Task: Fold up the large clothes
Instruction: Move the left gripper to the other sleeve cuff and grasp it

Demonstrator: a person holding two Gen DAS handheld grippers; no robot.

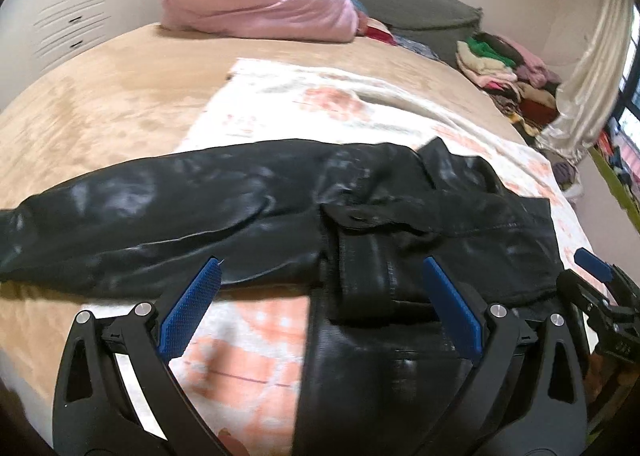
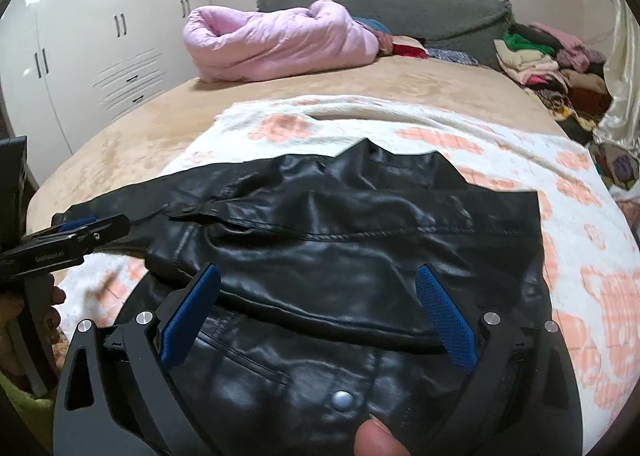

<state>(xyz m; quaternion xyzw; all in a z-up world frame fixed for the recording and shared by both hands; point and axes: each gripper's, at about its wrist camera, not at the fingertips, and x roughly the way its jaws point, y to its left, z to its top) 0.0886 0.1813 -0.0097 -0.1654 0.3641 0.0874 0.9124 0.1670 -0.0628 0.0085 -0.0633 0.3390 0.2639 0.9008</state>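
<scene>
White wardrobes [image 2: 100,56] back a tan bed [image 2: 140,136] where a black leather jacket [image 2: 340,236] lies on a white-and-orange blanket [image 2: 580,256]. Left gripper [image 1: 320,308] and right gripper [image 2: 318,312] both hover spread wide over it, gripping nothing; the lettering on the left gripper's side is too blurred to read.

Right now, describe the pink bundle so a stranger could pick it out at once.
Start at the tan bed and look to its far end, where the dark grey headboard runs along the wall. The pink quilt lies rolled up against it, left of the pile of mixed clothes. It is the only puffy, single-colour pink roll there.
</scene>
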